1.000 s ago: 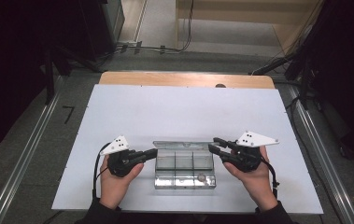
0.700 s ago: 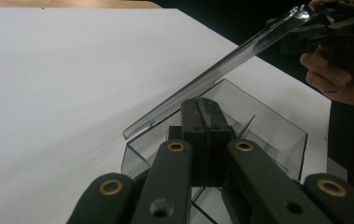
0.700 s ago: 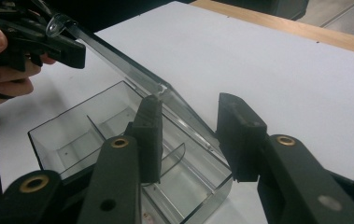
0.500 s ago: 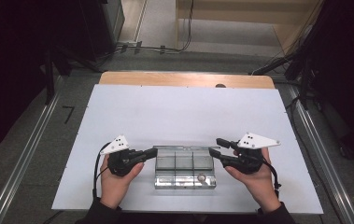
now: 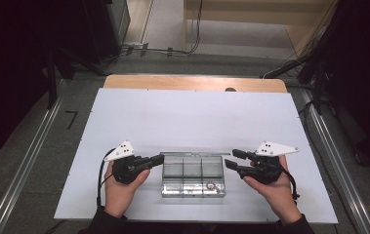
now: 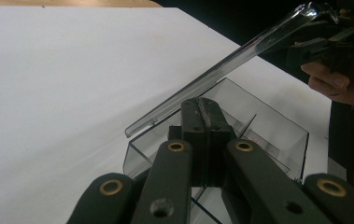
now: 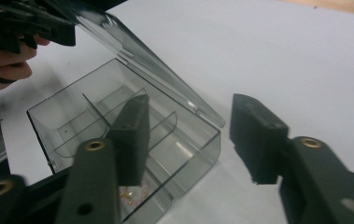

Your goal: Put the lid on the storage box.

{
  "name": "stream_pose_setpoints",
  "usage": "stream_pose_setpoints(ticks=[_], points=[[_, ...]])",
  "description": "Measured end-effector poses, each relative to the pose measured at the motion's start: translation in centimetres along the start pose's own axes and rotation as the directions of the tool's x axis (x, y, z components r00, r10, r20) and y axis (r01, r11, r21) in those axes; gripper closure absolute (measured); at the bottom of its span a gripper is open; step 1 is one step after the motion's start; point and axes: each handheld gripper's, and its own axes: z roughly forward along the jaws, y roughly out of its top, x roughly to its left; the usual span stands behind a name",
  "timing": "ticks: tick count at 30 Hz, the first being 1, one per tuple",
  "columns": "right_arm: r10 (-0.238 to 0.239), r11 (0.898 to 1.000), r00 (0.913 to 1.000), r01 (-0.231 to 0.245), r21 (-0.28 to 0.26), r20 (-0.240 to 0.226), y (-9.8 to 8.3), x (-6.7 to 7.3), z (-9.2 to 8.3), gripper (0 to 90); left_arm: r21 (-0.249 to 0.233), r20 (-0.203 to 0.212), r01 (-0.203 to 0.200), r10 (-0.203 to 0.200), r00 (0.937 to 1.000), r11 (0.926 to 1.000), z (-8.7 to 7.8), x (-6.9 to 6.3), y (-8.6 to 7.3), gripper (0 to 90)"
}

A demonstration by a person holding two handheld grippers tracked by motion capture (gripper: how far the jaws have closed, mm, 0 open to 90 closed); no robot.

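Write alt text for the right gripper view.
A clear compartment box sits on a white table, lid raised. The right tongs stand open before it, one jaw over the box.

Overall light: even and bright on the white tabletop [image 5: 192,117], dark surroundings beyond its edges.
Shadows: soft and faint.
Glare: pale sheen along the clear box [image 6: 258,135] lid edge.
Focus: high view soft and grainy; near jaws blurred in both gripper views.
Highlights: tabletop nearly washed out.
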Motion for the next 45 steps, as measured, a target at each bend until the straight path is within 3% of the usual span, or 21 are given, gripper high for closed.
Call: stream_pose_setpoints(ticks=[5, 8, 12, 25, 33, 35, 45], points=[[0.043, 0.999, 0.9982, -0.044, 0.031, 0.042, -0.7, -0.4, 0.1, 65.6, -0.002, -0.001, 0.002, -0.002, 1.0, 1.0, -0.1, 0.1, 0.0, 90.0], [0.06, 0.997, 0.9978, -0.061, 0.036, 0.029, -1.0, -0.4, 0.3, 77.5, -0.001, 0.0, 0.003, -0.003, 1.0, 1.0, -0.1, 0.2, 0.0, 90.0], [0.042, 0.999, 0.9991, -0.042, 0.03, -0.001, -0.9, 0.2, 0.7, 87.6, -0.005, 0.0, 0.005, -0.005, 1.0, 1.0, -0.2, 0.1, -0.1, 90.0], [0.011, 1.0, 0.9993, -0.011, -0.014, -0.035, -1.0, 1.4, 0.5, 88.1, -0.001, 0.023, -0.009, 0.009, 0.9997, 1.0, -0.6, -0.5, -0.3, 90.0], [0.01, 1.0, 0.9984, -0.01, -0.005, -0.056, -1.8, 1.4, 0.0, 88.0, 0.009, 0.038, -0.014, 0.014, 0.9992, 0.9999, -0.9, -0.8, -0.7, 90.0], [-0.008, 1.0, 0.997, 0.008, -0.005, -0.077, -2.0, 1.4, -0.1, 87.9, 0.011, 0.045, -0.01, 0.009, 0.9989, 0.9999, -1.1, -0.8, -0.9, 90.0], [-0.029, 1.0, 0.9955, 0.029, 0.005, -0.09, -2.9, 1.9, -0.4, 87.9, 0.041, 0.069, -0.016, 0.013, 0.9976, 0.999, -1.5, -1.3, -2.1, 90.0]])
